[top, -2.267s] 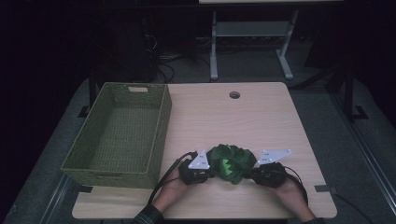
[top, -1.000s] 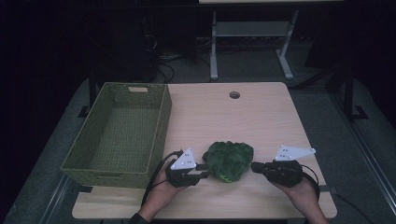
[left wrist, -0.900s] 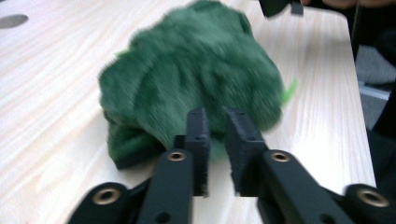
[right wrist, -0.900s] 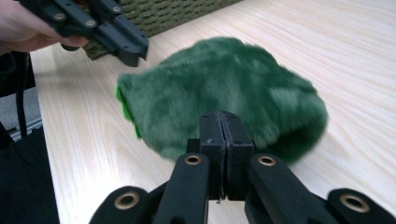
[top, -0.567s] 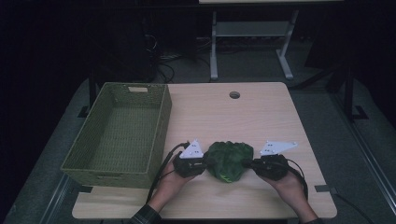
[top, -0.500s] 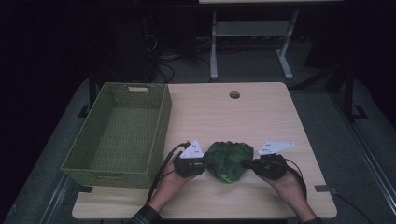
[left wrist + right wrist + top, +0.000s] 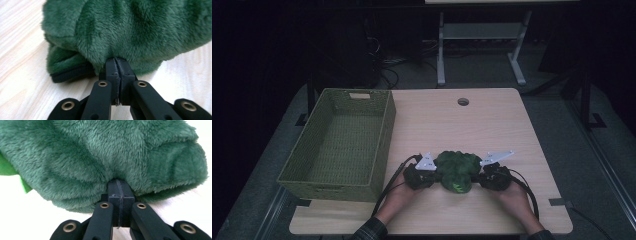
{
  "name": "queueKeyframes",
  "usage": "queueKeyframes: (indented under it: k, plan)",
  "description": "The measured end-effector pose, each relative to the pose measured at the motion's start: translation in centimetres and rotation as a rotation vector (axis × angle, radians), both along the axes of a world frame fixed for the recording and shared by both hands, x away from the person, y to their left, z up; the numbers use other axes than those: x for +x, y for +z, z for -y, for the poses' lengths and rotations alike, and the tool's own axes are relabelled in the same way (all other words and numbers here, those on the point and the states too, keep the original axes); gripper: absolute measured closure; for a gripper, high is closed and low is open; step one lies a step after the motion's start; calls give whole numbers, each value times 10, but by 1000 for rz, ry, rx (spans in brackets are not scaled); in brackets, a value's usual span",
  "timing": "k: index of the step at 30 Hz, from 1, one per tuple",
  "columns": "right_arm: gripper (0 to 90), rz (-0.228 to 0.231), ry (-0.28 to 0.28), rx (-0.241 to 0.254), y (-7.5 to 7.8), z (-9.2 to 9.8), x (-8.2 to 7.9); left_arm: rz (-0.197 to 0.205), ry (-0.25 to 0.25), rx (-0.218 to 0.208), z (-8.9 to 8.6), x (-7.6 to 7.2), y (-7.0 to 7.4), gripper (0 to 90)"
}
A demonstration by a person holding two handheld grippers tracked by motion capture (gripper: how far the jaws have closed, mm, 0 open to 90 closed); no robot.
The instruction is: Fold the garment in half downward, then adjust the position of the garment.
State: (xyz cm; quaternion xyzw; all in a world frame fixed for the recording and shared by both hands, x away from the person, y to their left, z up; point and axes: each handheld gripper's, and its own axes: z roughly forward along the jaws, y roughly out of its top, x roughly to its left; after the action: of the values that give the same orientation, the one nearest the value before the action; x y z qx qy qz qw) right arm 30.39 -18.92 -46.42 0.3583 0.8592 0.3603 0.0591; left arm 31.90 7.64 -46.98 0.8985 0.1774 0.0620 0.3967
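Observation:
A dark green plush thing [image 7: 457,170] with a bright green patch lies near the front edge of the wooden table [image 7: 462,125]. My left gripper [image 7: 438,176] is at its left side; its jaws have just been closing and now pinch a fold of the green fur [image 7: 125,30], the left gripper [image 7: 116,61] shut with its pads together. From the other side, my right gripper [image 7: 478,176] is shut on the fur as well. The right gripper view shows the right gripper [image 7: 119,182] with its tips buried in the plush [image 7: 100,152].
A woven green basket [image 7: 385,140] stands at the table's left, close to my left hand, with nothing seen inside. A round cable hole [image 7: 463,101] sits at the far middle. Cables trail from both grippers toward the front edge.
Both grippers have moved inward from either side of the plush and down to it. They now grip its left and right edges.

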Motion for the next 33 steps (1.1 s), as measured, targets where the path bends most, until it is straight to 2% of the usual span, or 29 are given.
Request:
queueKeyframes:
  k: [2, 7, 10, 14, 18, 20, 25, 27, 29, 31, 32, 33]
  plan:
    - [900, 4, 5, -7, 0, -1, 0, 6, -3, 23, 4, 2, -2, 896]
    - [900, 2, 4, -19, -3, -2, 0, 9, 10, 33, 6, 6, -1, 897]
    - [900, 6, 6, -12, -2, -1, -2, 4, 19, 9, 3, 6, 2, 890]
    - [900, 20, -9, -2, 2, 11, -5, 10, 21, -16, -1, 3, 10, 889]
    - [900, 28, -46, 16, 6, 27, -6, 12, 22, -35, -5, -2, 18, 889]
    - [900, 47, -68, 24, 8, 37, -5, 5, 21, -45, -7, -5, 21, 889]
    - [900, 76, -118, 40, 14, 53, 7, -12, 13, -62, -10, -13, 26, 890]
    - [900, 86, -130, 62, 15, 55, 13, -23, 12, -67, -9, -17, 27, 890]
    - [900, 94, -143, 52, 16, 55, 21, -30, 3, -71, -8, -21, 28, 890]
    - [900, 104, -152, 76, 16, 57, 31, -37, -3, -70, -6, -26, 28, 890]
    - [900, 92, -155, 65, 16, 55, 36, -37, -13, -68, -5, -28, 27, 890]
    - [900, 108, -154, 57, 16, 55, 41, -40, -18, -68, -3, -30, 26, 890]
